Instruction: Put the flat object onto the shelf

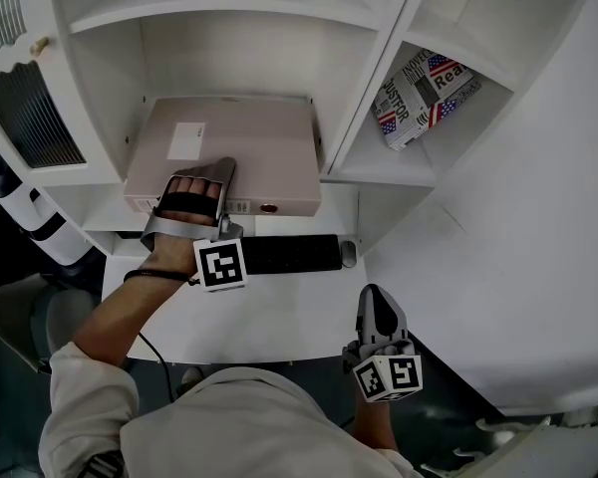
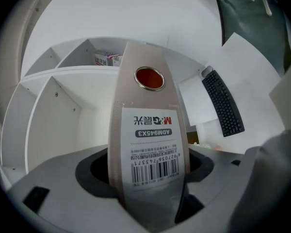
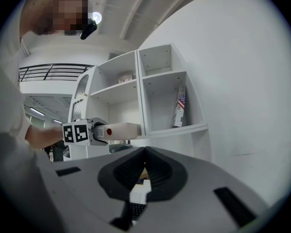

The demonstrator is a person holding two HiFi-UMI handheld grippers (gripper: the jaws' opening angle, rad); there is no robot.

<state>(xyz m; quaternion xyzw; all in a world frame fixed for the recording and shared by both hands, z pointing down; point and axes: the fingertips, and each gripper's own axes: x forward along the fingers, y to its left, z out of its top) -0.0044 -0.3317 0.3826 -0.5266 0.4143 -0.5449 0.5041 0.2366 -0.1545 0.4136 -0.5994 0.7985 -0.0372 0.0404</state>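
Observation:
A beige flat binder (image 1: 229,152) lies flat in the lower left compartment of the white shelf unit (image 1: 239,58), its labelled spine (image 2: 148,130) facing outward. My left gripper (image 1: 204,182) is at the spine's left end, one finger over the top cover. In the left gripper view the spine stands between the jaws of this gripper (image 2: 148,198), with a dark gap beside it, so the jaws are open around it. My right gripper (image 1: 379,302) hangs low over the desk's front edge, shut and empty (image 3: 145,152). From there the binder (image 3: 119,129) shows sticking out of the shelf.
A black keyboard (image 1: 289,254) and a mouse (image 1: 349,254) lie on the white desk (image 1: 279,317) just below the shelf. A newspaper-print box (image 1: 424,96) leans in the right compartment. A white wall (image 1: 538,217) closes the right side.

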